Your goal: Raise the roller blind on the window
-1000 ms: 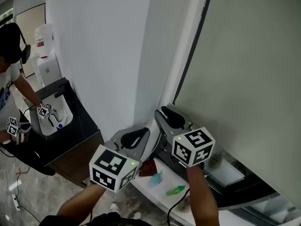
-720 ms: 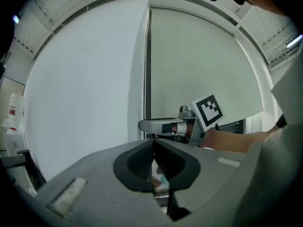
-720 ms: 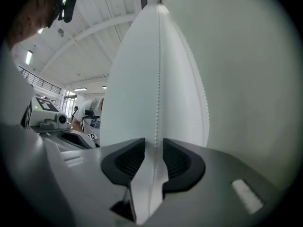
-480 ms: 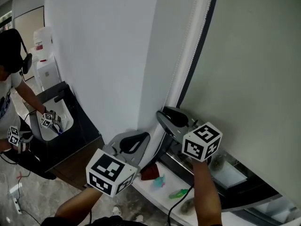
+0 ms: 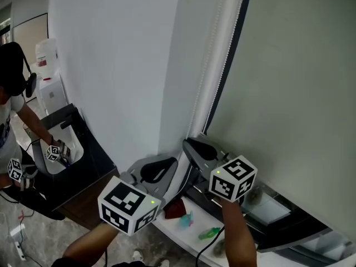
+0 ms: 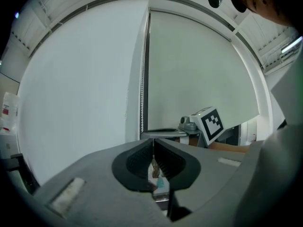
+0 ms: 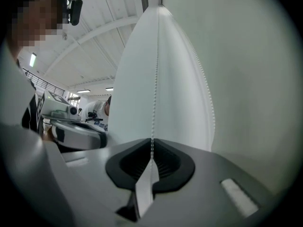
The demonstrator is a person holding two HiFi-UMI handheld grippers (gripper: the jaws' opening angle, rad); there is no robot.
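My right gripper has just closed on the chain rising from its jaws, left of the blind, so I'd pull steadily straight down, my shut, empty left gripper ready to re-grip higher.

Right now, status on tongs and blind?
Right tongs just closed on bead chain. Left tongs shut, grip unclear. Roller blind down. No obstruction seen.
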